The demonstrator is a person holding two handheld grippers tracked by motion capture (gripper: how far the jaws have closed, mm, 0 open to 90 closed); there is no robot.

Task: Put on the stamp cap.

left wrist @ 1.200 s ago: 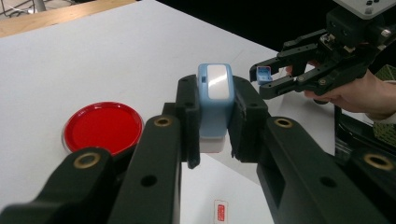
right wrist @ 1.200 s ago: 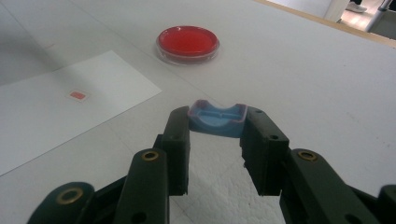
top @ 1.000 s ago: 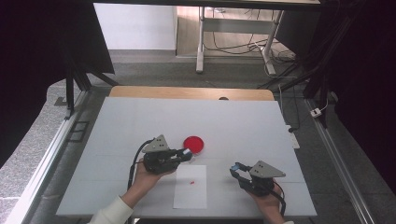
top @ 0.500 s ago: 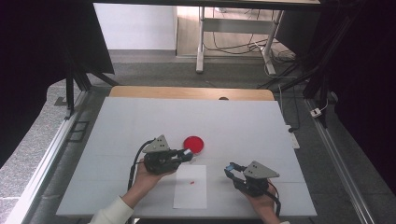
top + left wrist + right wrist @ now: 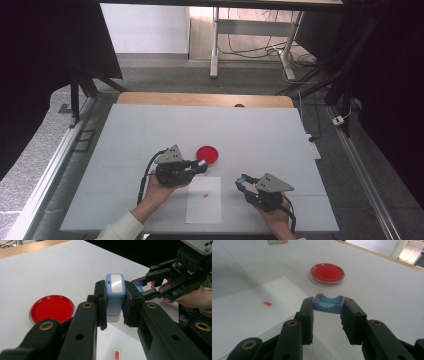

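My left gripper (image 5: 201,164) is shut on a small light-blue and white device (image 5: 114,292), held upright between its pads just right of the red petri dish (image 5: 207,155). My right gripper (image 5: 242,180) is shut on a shallow blue cap (image 5: 328,303), hollow side up, just right of the white paper sheet (image 5: 204,202). A small red label (image 5: 267,303) lies on that sheet. In the left gripper view the right gripper (image 5: 140,287) faces the device from a short distance, with the cap's end (image 5: 138,286) showing between its jaws. The dish (image 5: 327,273) lies beyond the cap.
The white table (image 5: 150,130) stretches wide behind the dish, up to a wooden strip (image 5: 205,99) along its far edge. Metal rails (image 5: 45,185) run beside the table on both sides. The person's hands come in over the near edge.
My right gripper has edged slightly left with the cap. The left gripper, dish and paper have stayed put.
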